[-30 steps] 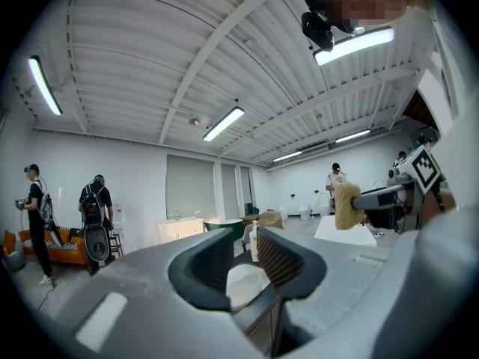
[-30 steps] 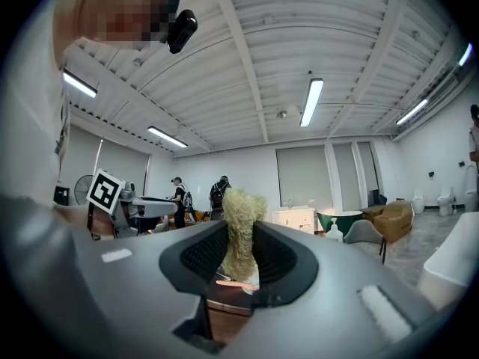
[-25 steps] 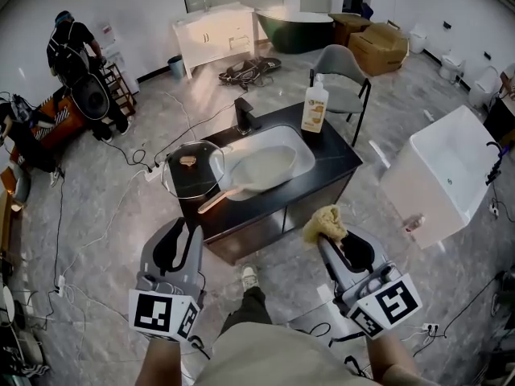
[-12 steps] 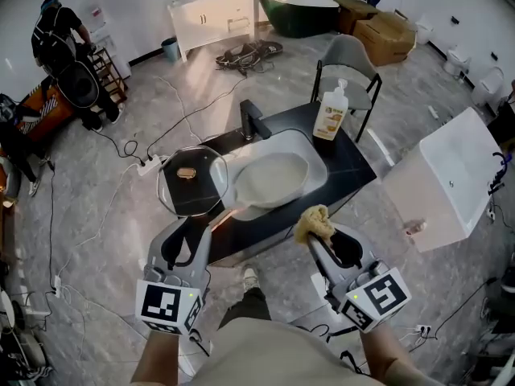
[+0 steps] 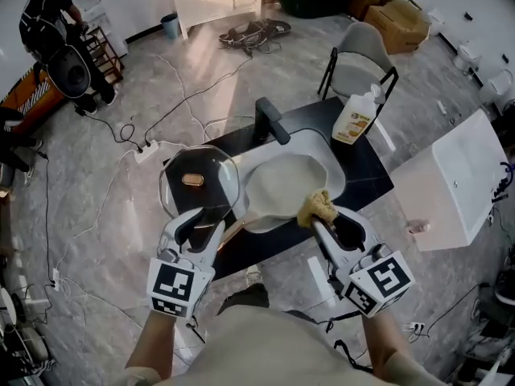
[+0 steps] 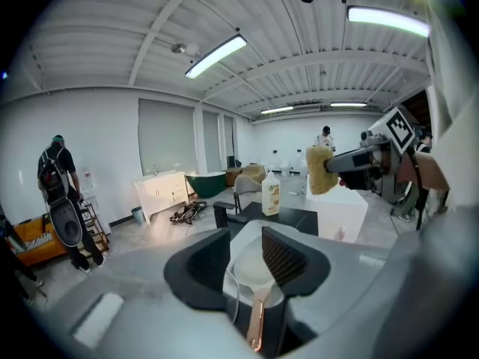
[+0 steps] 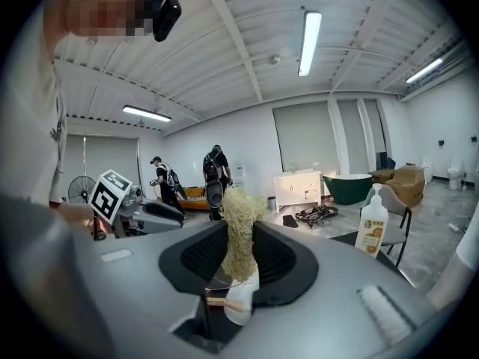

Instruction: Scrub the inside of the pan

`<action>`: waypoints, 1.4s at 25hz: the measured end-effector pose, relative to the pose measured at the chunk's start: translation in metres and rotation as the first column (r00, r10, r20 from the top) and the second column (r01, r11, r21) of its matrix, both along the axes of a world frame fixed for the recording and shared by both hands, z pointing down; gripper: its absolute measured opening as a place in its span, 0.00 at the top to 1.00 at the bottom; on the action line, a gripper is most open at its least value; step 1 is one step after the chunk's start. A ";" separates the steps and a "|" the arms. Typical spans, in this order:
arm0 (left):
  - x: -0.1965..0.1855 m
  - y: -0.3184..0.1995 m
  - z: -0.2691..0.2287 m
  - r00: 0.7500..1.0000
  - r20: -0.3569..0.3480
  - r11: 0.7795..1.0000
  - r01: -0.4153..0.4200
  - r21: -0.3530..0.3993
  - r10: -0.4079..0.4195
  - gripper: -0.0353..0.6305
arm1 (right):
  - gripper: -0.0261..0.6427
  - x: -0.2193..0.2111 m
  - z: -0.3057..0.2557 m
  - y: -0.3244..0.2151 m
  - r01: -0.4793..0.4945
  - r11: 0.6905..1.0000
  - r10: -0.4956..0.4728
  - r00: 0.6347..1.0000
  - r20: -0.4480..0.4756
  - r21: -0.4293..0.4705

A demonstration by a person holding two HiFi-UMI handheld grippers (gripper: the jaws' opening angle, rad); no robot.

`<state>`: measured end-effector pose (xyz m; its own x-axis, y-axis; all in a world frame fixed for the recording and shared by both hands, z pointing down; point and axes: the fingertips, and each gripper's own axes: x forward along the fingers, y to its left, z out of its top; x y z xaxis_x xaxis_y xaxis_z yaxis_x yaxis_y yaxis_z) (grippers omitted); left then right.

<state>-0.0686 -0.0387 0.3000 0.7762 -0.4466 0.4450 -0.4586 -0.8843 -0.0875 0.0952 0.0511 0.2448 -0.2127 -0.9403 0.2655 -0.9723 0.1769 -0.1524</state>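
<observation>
Head view: the pan (image 5: 282, 187) sits in the sink on the dark counter (image 5: 366, 167). Its handle (image 5: 231, 232) points to 7 o'clock. A glass lid (image 5: 201, 182) lies at its 9 o'clock, and a soap bottle (image 5: 354, 119) stands at 2 o'clock. The left gripper (image 5: 199, 223) is by the handle. The right gripper (image 5: 334, 219) holds a yellow sponge (image 5: 318, 207) at the pan's 4 o'clock edge.

Left gripper view: the jaws are opening. The handle (image 6: 257, 324) shows in the gap, but the pads do not squeeze it.

Right gripper view: the jaws are tight on the sponge (image 7: 239, 223). The pan (image 7: 244, 300) peeks out at 6 o'clock.
</observation>
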 end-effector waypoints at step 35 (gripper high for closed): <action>0.050 -0.027 0.258 0.913 0.404 0.900 0.120 -0.418 0.065 0.69 | 0.80 0.025 0.207 -0.176 0.548 0.732 -0.588 0.808 0.031 -0.405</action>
<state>-0.0191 -0.0658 0.5583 0.4808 -0.1598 0.8621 -0.4908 -0.8638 0.1135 0.1203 -0.1245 0.4522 -0.6303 -0.4716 0.6167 -0.7216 0.6489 -0.2413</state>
